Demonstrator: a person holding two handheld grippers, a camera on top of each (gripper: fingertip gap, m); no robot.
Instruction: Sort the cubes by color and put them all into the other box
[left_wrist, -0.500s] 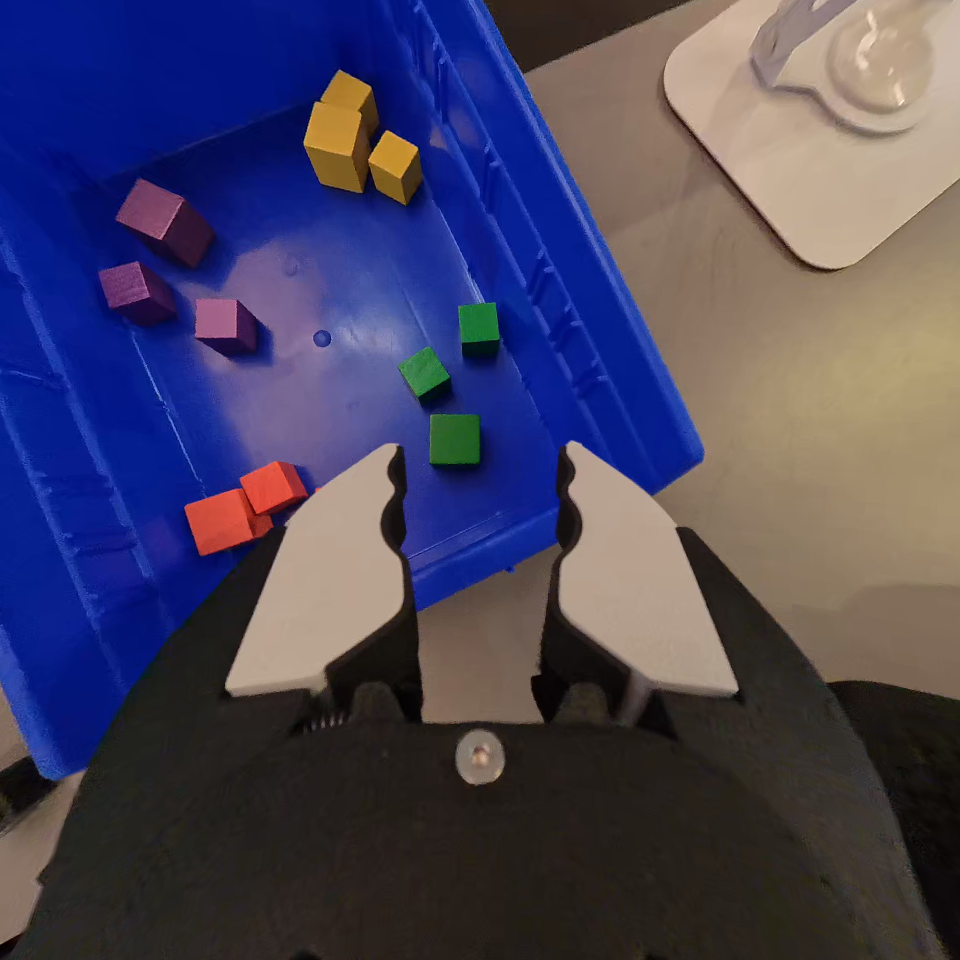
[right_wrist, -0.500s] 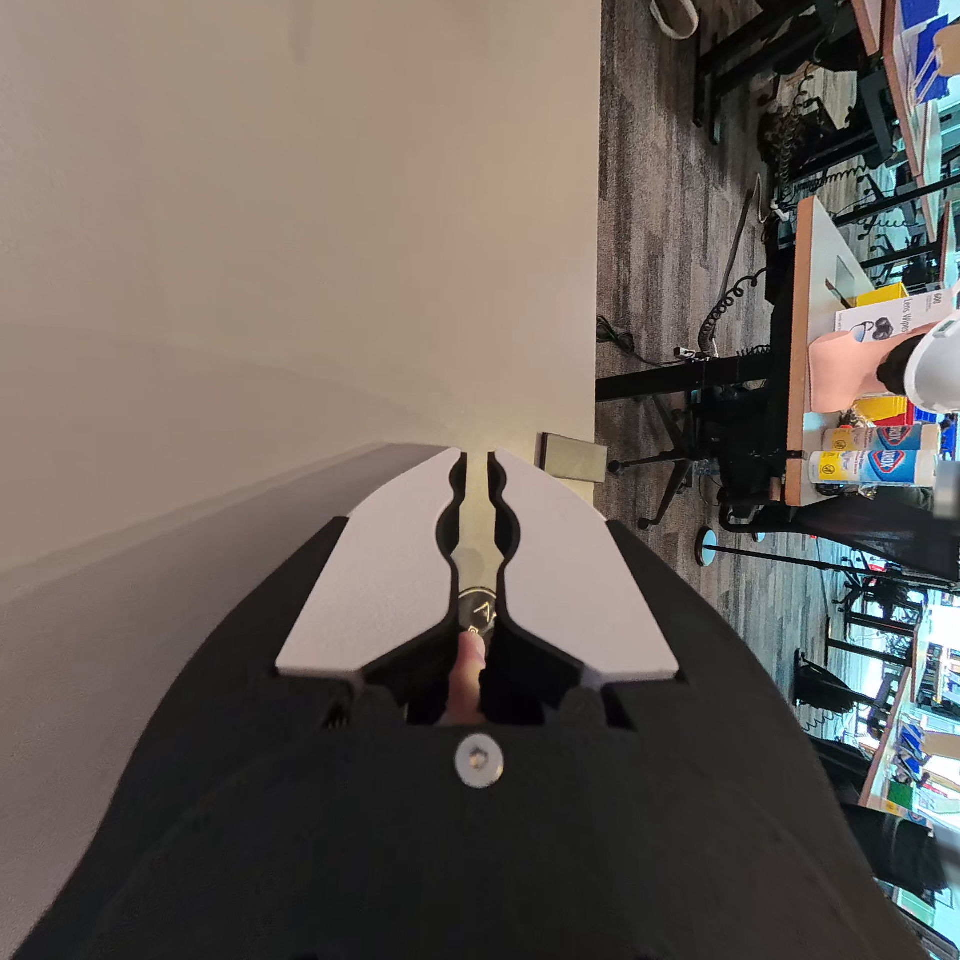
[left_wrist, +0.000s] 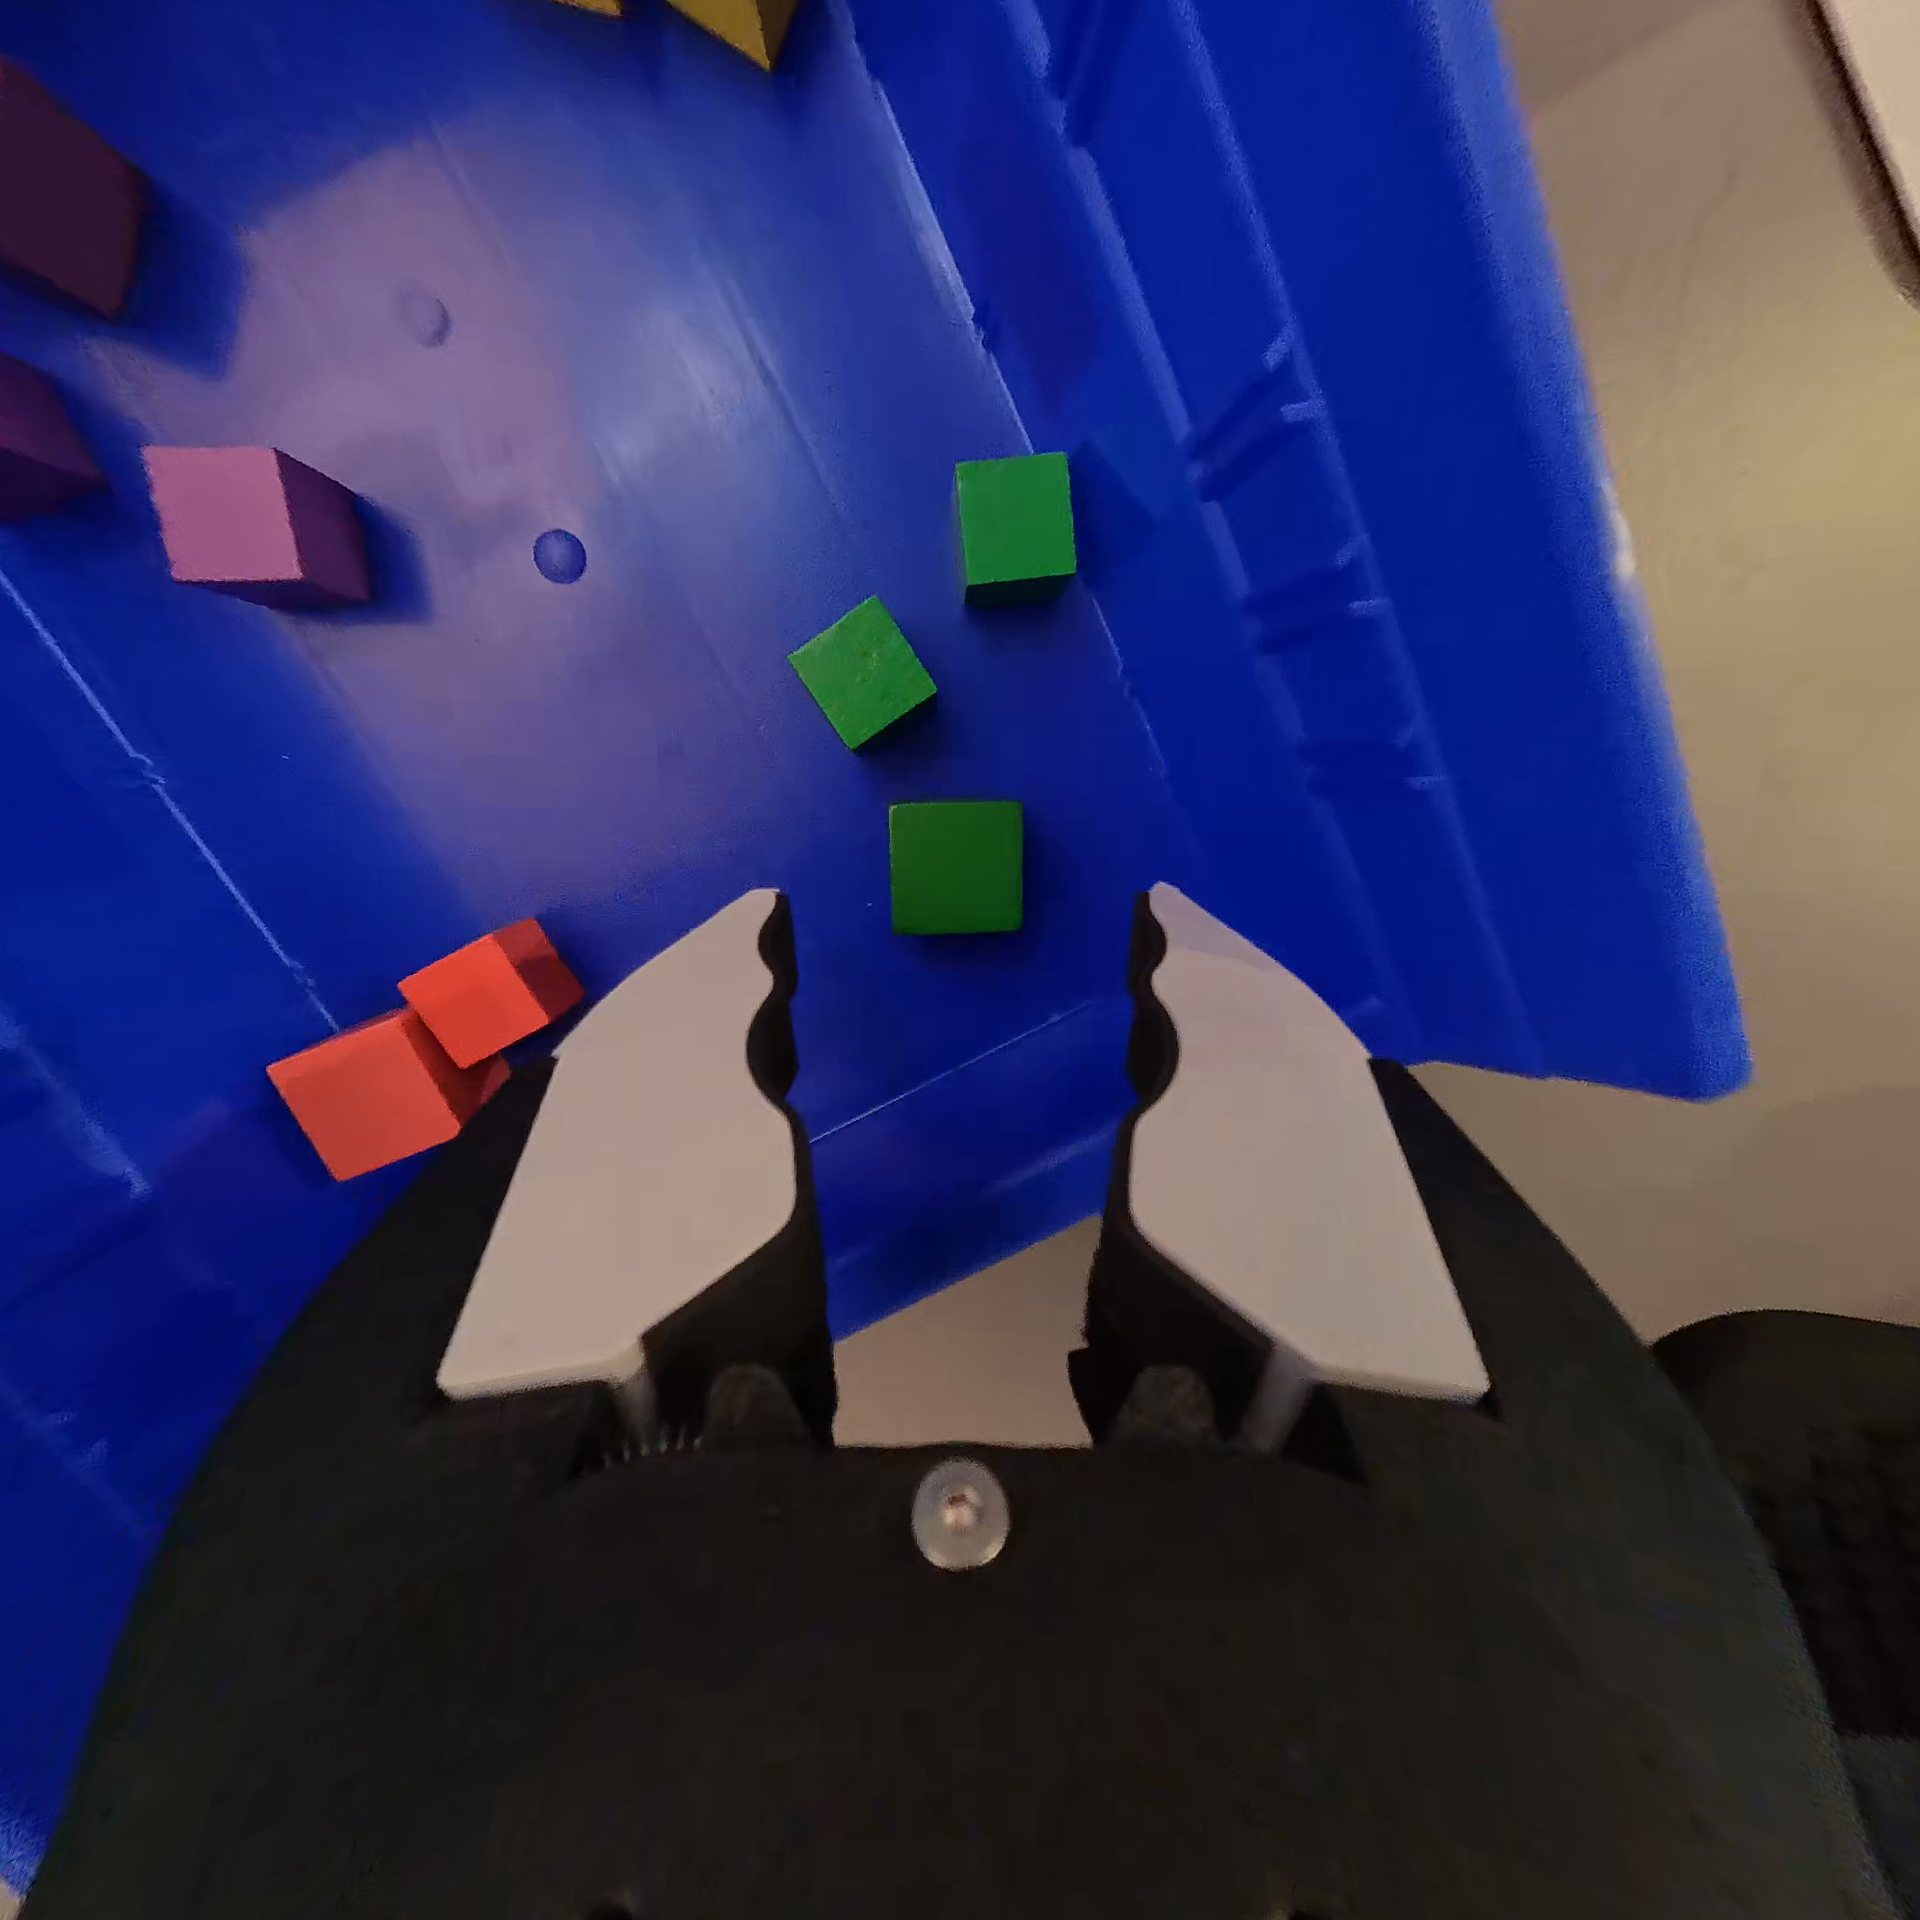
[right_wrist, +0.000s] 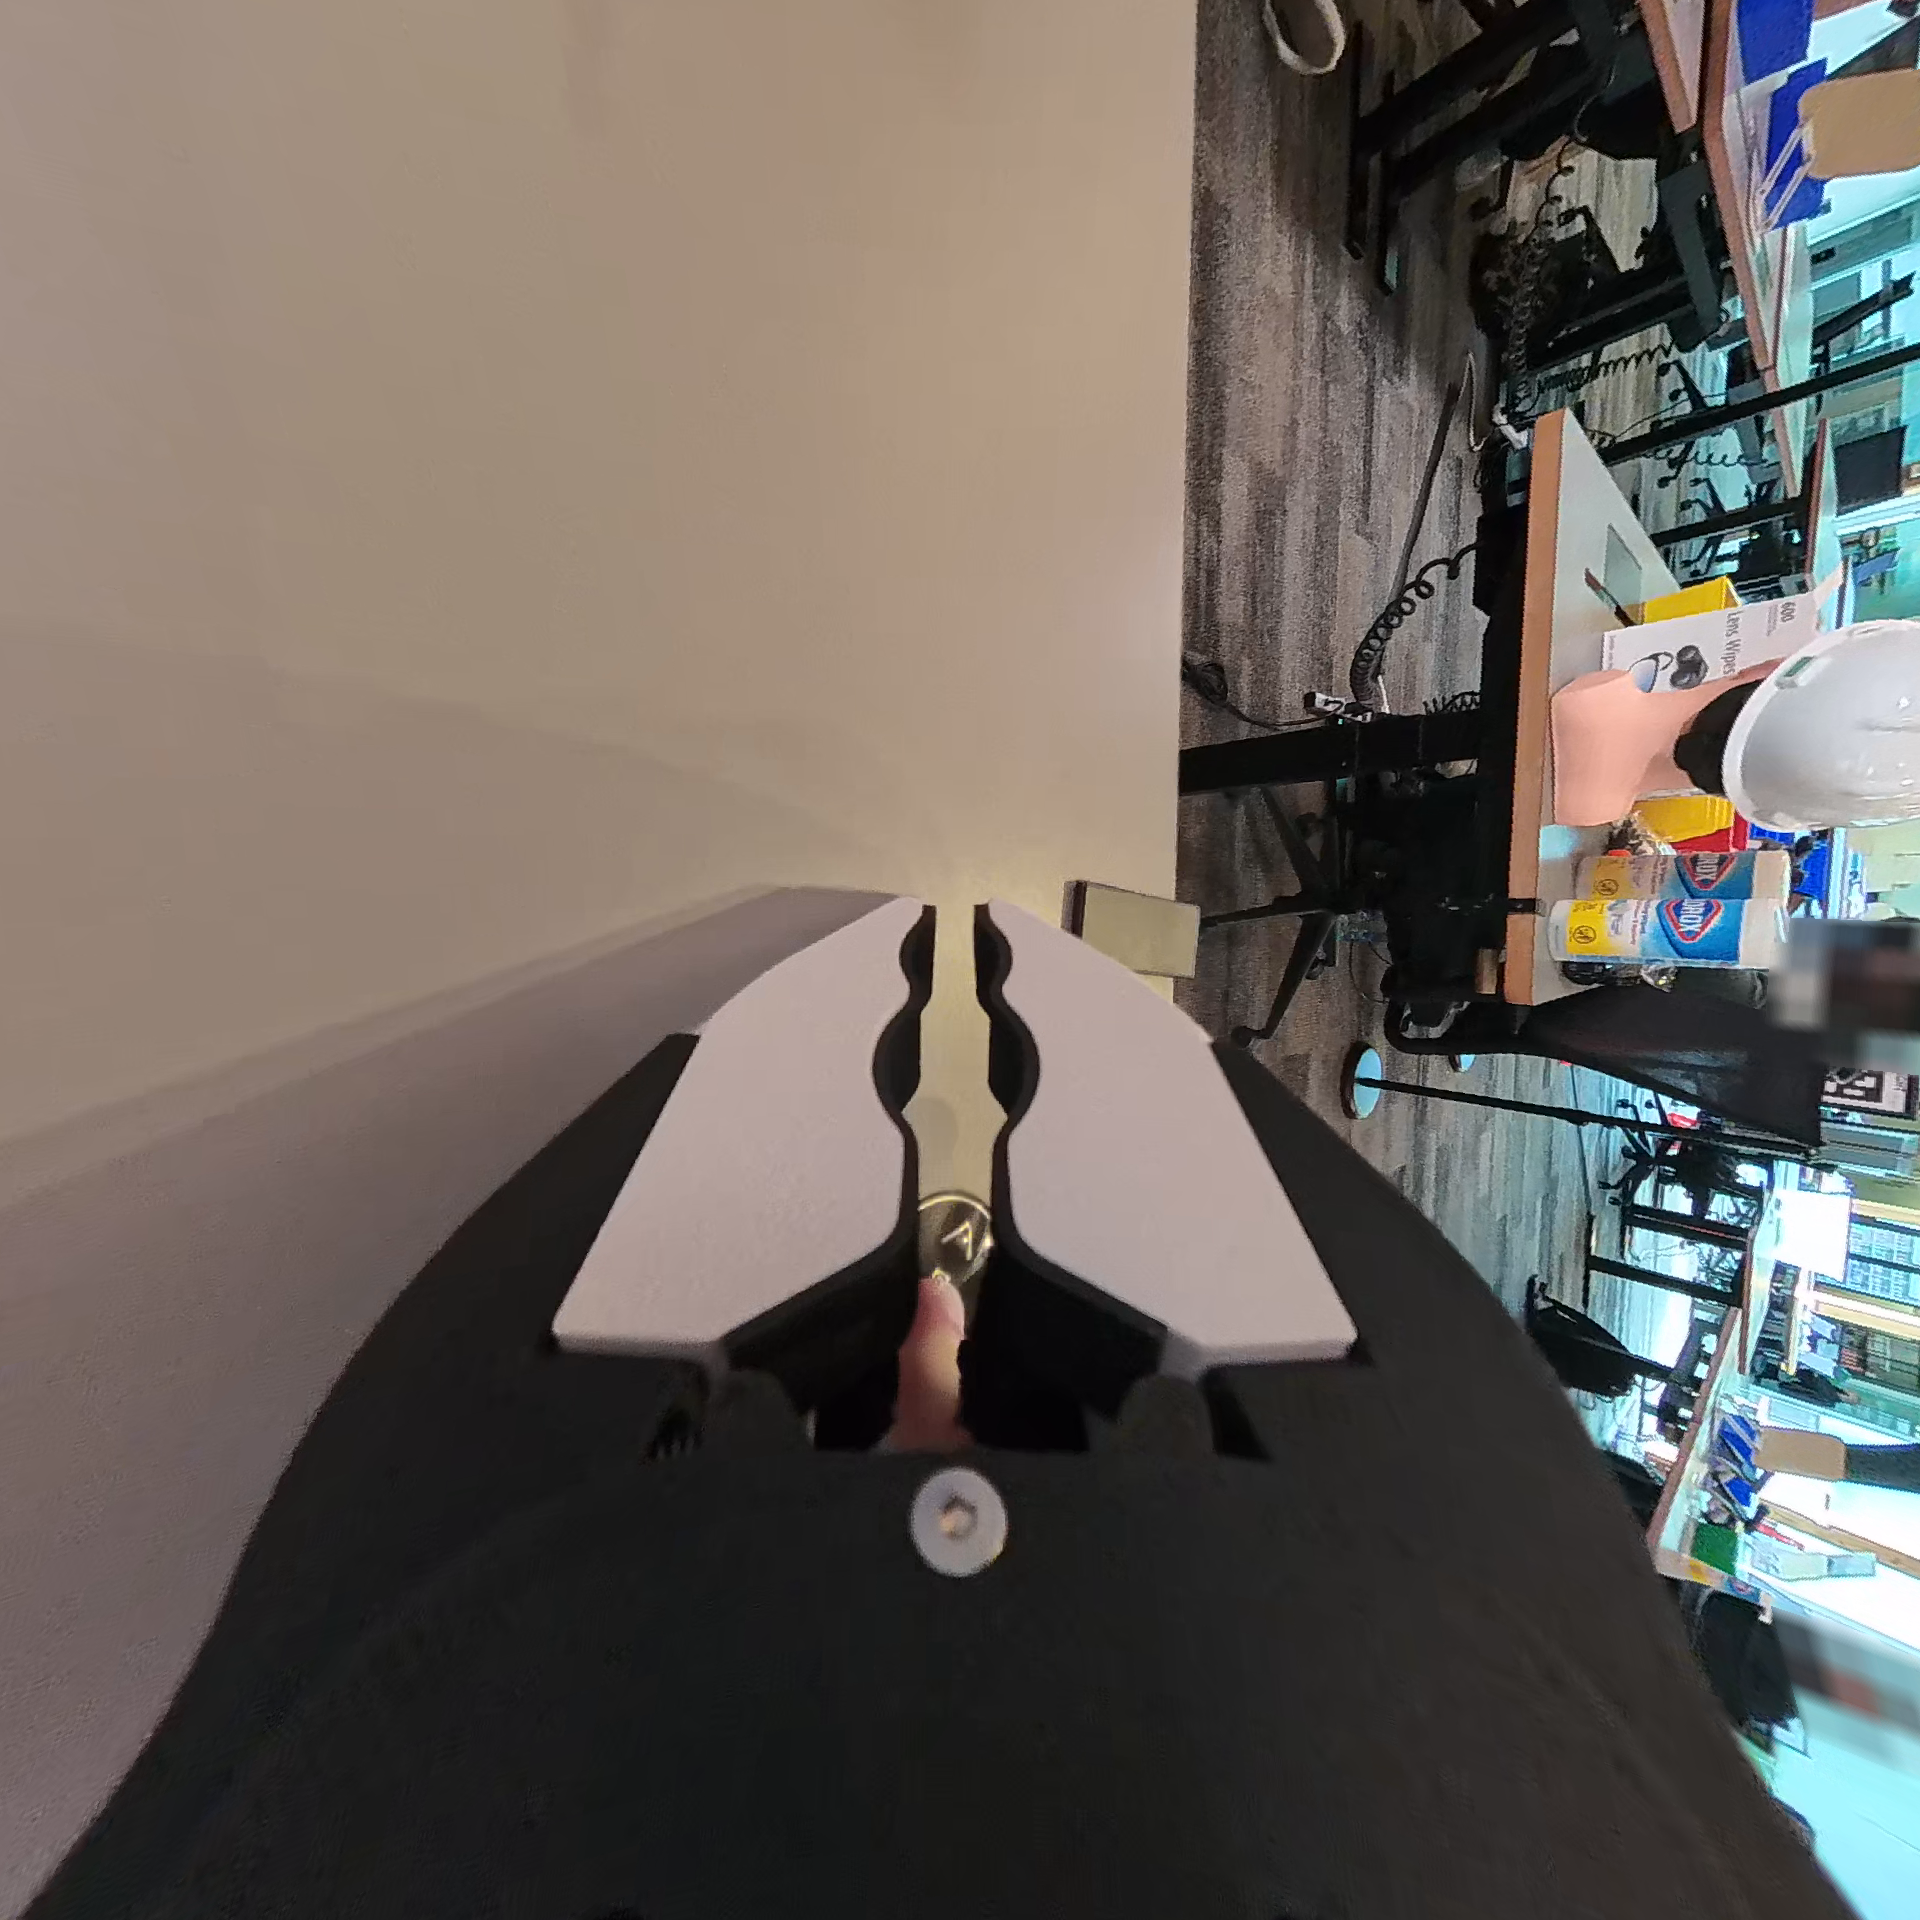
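In the left wrist view my left gripper (left_wrist: 964, 894) is open and empty, low over the near end of the blue bin (left_wrist: 1351, 520). A green cube (left_wrist: 956, 868) lies on the bin floor just ahead of the fingertips, touching neither pad. Two more green cubes (left_wrist: 862, 673) (left_wrist: 1015, 520) lie beyond it. Two red cubes (left_wrist: 473, 992) lie beside the left finger, a purple cube (left_wrist: 234, 514) lies at the left, and a yellow one (left_wrist: 743, 26) is at the top edge. My right gripper (right_wrist: 954, 909) is shut, with only a thin slit and nothing between the pads, over a bare beige table (right_wrist: 520, 416).
The bin's right wall stands close to my right-hand finger (left_wrist: 1247, 1091). Beige table (left_wrist: 1714, 727) shows to the right of the bin. In the right wrist view the table edge gives way to a carpeted floor (right_wrist: 1330, 520) with desks and chairs.
My left gripper has moved down and closer to the bin floor, and its jaws stand slightly wider. The cubes lie where they were. My right gripper has not moved.
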